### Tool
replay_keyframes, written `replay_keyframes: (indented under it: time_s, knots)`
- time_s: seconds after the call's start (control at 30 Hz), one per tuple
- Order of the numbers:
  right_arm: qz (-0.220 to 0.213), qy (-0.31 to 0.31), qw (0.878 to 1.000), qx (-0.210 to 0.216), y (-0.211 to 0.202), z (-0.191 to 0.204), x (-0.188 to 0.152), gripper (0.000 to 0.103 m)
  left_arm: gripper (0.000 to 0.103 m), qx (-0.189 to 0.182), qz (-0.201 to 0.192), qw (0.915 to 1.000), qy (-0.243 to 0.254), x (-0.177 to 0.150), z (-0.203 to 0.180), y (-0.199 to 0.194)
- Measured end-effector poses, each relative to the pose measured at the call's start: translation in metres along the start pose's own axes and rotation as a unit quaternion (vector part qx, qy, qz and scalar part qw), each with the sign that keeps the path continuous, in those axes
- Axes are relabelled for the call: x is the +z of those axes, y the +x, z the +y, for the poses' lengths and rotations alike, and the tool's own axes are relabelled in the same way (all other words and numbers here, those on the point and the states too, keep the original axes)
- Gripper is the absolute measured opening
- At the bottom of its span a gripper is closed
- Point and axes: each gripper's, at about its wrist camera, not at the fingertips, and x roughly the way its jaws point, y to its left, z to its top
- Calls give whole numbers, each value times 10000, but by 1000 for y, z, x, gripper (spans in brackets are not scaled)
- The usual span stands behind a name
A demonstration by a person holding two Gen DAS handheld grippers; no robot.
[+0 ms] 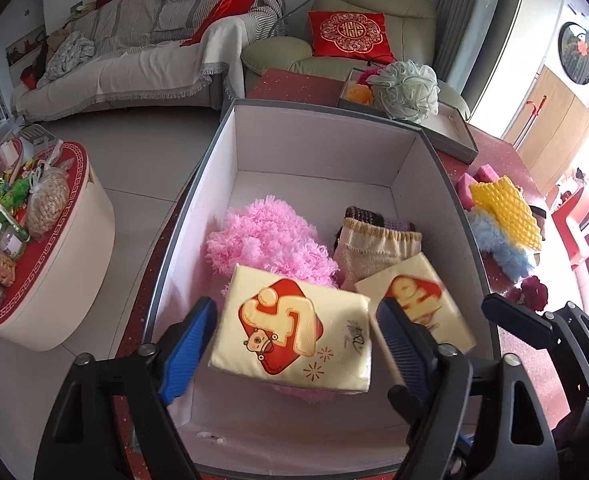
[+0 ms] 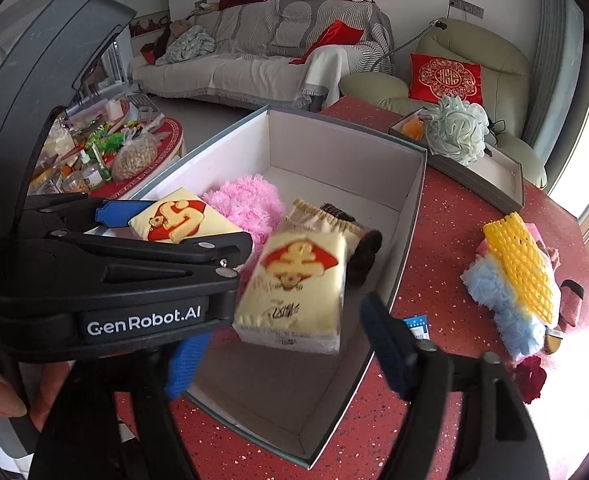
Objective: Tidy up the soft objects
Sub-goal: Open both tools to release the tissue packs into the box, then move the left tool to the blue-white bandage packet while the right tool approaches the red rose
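A grey box with white inside walls point(image 1: 318, 148) stands on the red table. In it lie a pink fluffy piece point(image 1: 266, 240), a beige knit sock point(image 1: 374, 244) and a dark knit item point(image 1: 362, 214). My left gripper point(image 1: 298, 308) hangs open over the box's near end, with a cream and red tissue pack point(image 1: 294, 332) between its blue pads and a gap on each side. My right gripper point(image 2: 286, 320) is open beside it, and a second tissue pack point(image 2: 294, 292) sits blurred and tilted between its fingers, clear of both pads.
On the red table right of the box lie a yellow foam net point(image 1: 506, 212), a light blue fluffy piece point(image 1: 502, 248) and a pink sponge point(image 1: 464, 190). A grey tray point(image 1: 454, 136) behind holds a mint bath pouf point(image 1: 408, 90). A round snack table point(image 1: 34, 240) stands left.
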Motion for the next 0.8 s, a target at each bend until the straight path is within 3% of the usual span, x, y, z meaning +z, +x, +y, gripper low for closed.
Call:
replay_keyframes:
  time_s: [0.17, 0.27, 0.4, 0.6, 0.7, 0.8]
  knots:
    - [-368, 68, 9989, -276, -20, -8, -5, 84, 91, 46, -140, 9999, 37, -1, -3, -6]
    - [-652, 266, 9962, -517, -38, -27, -18, 84, 91, -135, -297, 9994, -92, -2, -7, -17]
    - [-632, 839, 9900, -937, -53, -74, -49, 84, 91, -487, -432, 9978, -103, -6, -28, -35]
    - [-204, 1754, 9738, -1430, -54, -153, -97, 84, 91, -986, -487, 9925, 532, -27, -114, -56]
    - [-79, 1793, 9713, -1562, -49, -175, -108, 84, 91, -1237, -252, 9897, 673, -41, -156, -48]
    - [-30, 1662, 9737, -1556, -48, -189, -116, 84, 91, -1184, 65, 9900, 762, -52, -191, -23]
